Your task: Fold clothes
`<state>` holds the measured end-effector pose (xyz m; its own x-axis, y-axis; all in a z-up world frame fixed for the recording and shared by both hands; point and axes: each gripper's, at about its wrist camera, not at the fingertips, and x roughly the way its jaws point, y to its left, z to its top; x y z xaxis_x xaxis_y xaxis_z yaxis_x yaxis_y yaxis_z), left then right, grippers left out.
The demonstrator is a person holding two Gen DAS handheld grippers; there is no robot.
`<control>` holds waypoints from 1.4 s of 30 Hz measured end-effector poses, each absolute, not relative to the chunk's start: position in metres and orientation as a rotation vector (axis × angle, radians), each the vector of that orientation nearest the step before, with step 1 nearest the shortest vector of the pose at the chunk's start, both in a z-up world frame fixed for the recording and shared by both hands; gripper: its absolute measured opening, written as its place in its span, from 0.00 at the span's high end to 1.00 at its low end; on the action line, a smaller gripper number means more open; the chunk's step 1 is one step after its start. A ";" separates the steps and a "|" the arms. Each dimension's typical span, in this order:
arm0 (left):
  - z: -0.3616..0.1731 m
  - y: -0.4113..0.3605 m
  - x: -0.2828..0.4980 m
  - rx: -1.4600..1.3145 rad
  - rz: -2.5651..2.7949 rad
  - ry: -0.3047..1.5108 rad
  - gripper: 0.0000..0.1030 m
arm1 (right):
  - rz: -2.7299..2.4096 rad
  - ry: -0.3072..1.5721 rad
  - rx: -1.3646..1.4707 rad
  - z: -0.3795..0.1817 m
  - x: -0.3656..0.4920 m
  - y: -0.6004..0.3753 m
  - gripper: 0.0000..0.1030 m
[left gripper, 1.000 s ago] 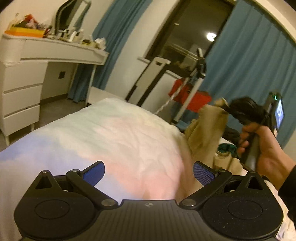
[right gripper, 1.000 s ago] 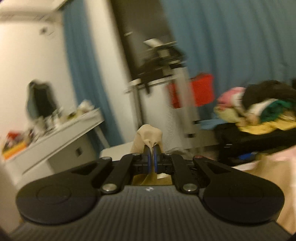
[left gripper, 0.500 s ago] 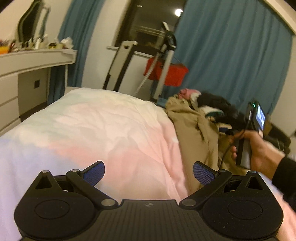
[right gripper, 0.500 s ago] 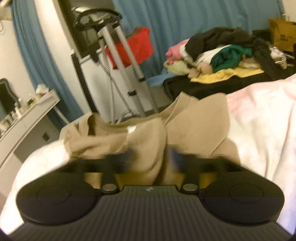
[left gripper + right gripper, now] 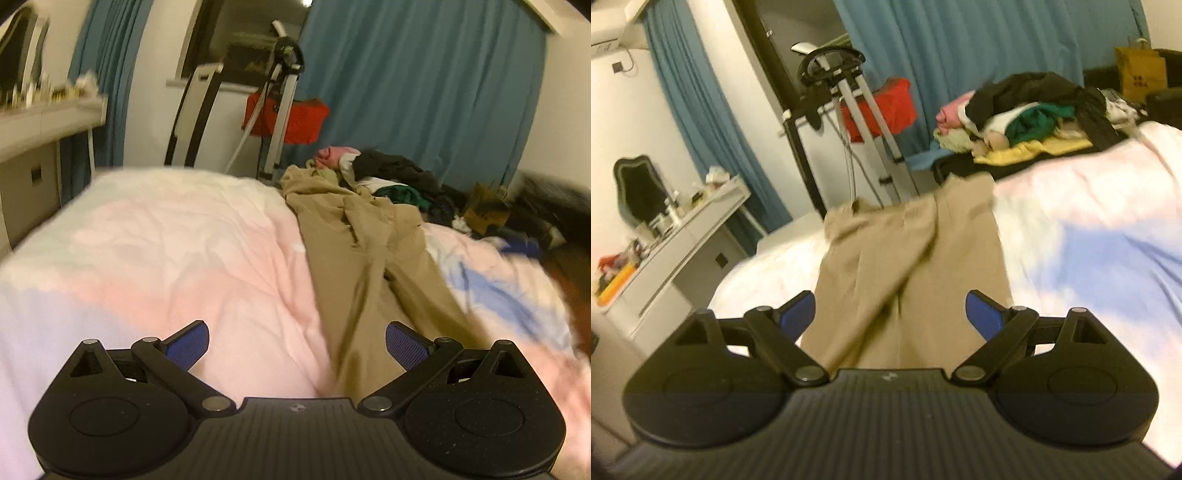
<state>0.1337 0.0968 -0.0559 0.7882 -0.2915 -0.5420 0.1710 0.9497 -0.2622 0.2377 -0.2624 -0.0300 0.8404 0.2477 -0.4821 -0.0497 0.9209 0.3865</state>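
1. The bed (image 5: 177, 236) fills the ground ahead of both pairs of jaws, its cover pink and white with blue patches (blurred at the edges in both views).
2. The curtain (image 5: 424, 96) hangs well beyond the jaws, across the far wall.
3. The trousers (image 5: 369, 254), tan and rumpled, lie lengthwise on the bed. In the left wrist view they run from far ahead down to the right jaw and pass under it. In the right wrist view (image 5: 908, 258) they lie straight ahead, and their near end fills the gap between the jaws.
4. The clothes pile (image 5: 1027, 110) sits past the far end of the trousers, ahead and right of the right gripper's jaws (black, green, pink and yellow pieces mixed).
5. The left gripper (image 5: 297, 345) has its jaws spread wide, nothing between them but bed cover and the trousers' edge.
6. The right gripper (image 5: 890, 314) is likewise spread wide over the trousers, clamping nothing.
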 end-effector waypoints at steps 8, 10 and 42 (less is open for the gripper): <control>-0.068 0.120 0.128 -0.422 -0.260 0.878 0.08 | 0.122 0.592 0.392 -0.050 0.115 -0.279 0.13; -0.073 0.122 0.122 -0.467 -0.275 0.938 0.13 | 0.110 0.608 0.420 -0.052 0.107 -0.289 0.13; -0.022 0.004 -0.004 0.330 -0.227 0.723 0.97 | 0.130 0.588 0.500 -0.051 0.085 -0.308 0.13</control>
